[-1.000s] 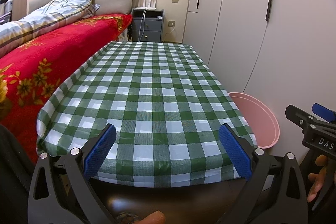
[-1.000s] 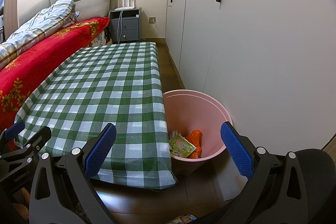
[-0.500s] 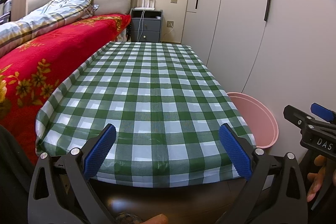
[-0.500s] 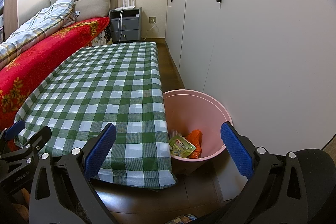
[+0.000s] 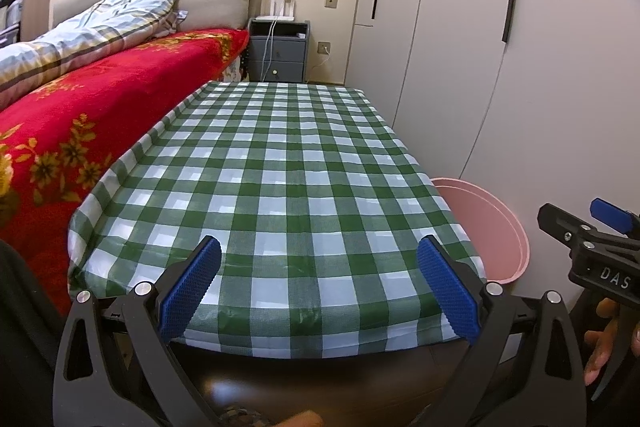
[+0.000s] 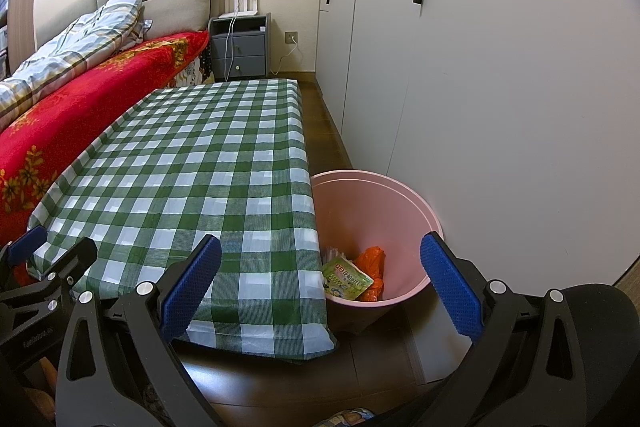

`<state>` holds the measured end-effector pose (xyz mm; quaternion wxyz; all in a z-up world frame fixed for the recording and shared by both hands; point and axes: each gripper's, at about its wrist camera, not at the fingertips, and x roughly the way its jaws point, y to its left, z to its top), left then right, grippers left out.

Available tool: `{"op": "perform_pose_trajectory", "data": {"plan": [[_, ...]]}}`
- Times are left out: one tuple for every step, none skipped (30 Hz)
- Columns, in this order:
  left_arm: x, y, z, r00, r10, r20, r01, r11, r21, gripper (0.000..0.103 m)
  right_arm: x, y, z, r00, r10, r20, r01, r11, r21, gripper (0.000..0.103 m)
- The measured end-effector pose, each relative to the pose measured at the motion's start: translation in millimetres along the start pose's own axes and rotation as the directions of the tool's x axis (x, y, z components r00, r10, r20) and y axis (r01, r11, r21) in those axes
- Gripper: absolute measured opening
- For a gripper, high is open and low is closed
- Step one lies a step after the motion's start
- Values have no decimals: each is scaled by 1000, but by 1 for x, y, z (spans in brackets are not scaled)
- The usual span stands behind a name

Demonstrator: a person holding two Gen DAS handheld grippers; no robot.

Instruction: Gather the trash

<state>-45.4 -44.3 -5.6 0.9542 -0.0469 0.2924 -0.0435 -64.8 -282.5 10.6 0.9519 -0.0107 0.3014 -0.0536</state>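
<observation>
A pink bin [image 6: 404, 223] stands on the floor at the table's right near corner; it also shows in the left wrist view [image 5: 496, 227]. Inside it lie a green snack packet [image 6: 347, 278] and an orange wrapper [image 6: 372, 261]. The table wears a green-and-white checked cloth [image 5: 280, 187] with nothing lying on it. My left gripper [image 5: 320, 291] is open and empty before the table's near edge. My right gripper [image 6: 320, 289] is open and empty, near the bin and the table corner. Each gripper shows at the other view's edge.
A bed with a red blanket [image 5: 80, 115] runs along the table's left side. A grey nightstand [image 5: 278, 53] stands beyond the far end. White wardrobe doors [image 6: 500, 67] line the right, close behind the bin. Dark wood floor [image 6: 320, 107] lies between table and wardrobe.
Both grippers have hardly moved and stay open; the left view has drawn back very slightly from the table.
</observation>
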Motion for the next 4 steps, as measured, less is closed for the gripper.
{"op": "perform_pose_trajectory", "data": {"plan": [[0, -1, 0, 1000, 1, -1, -1, 1000, -3, 95, 0, 0, 0, 1000, 0, 0, 0, 1000, 0, 98], [0, 0, 0, 1000, 2, -2, -2, 1000, -4, 95, 0, 0, 0, 1000, 0, 0, 0, 1000, 0, 98], [0, -1, 1, 1000, 3, -2, -4, 1000, -3, 95, 0, 0, 0, 1000, 0, 1, 0, 1000, 1, 98], [0, 0, 0, 1000, 3, -2, -3, 1000, -3, 95, 0, 0, 0, 1000, 0, 0, 0, 1000, 0, 98]]}}
